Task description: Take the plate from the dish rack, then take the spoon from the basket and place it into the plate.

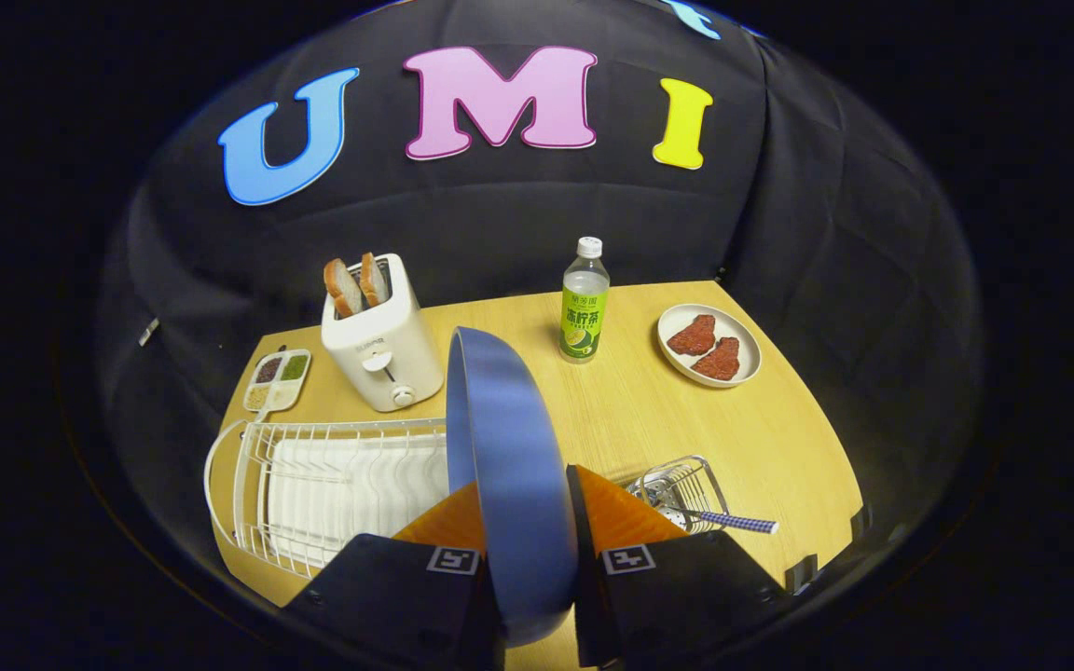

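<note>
A blue plate stands on edge between my fingers, and my gripper is shut on it, holding it above the wooden table. The white wire dish rack lies to the left of the fingers, with the plate's lower edge beside its right end. To the right of the fingers a small wire basket holds a spoon whose blue checked handle sticks out to the right.
A white toaster with two bread slices stands beyond the rack. A small divided tray lies left of it. A green-labelled bottle stands mid-table, and a plate with two red meat pieces sits far right.
</note>
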{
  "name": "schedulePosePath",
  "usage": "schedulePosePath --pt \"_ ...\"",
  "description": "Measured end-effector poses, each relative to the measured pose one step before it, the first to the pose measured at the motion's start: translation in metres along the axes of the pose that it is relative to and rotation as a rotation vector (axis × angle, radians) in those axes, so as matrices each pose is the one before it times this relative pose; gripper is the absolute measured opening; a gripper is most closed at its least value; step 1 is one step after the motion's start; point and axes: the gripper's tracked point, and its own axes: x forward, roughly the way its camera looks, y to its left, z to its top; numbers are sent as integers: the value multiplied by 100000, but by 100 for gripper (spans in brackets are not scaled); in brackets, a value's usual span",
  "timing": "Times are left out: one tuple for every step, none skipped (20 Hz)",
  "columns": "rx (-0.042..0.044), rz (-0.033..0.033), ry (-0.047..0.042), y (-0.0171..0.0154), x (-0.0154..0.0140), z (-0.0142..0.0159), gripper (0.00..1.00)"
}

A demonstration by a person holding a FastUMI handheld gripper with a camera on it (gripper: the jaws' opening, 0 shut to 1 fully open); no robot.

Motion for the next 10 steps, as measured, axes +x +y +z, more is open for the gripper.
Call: schedulePosePath --pt "659 2618 394 -162 -665 -341 33" --pt "356 2231 314 -270 -687 -389 33" --pt "-5 1891 331 -399 -728 -475 33" --pt "239 1686 147 -378 -765 -546 33" --pt "431 1786 219 -299 -739 -561 33" --pt "449 1858 732 -226 -778 -716 33" --pt "505 1776 875 -228 -778 -755 33" --pt "399 1773 894 -149 -834 -800 33" --pt "477 1801 996 -102 -820 -828 33" --pt "254 1920 1259 -21 -784 -1002 33"
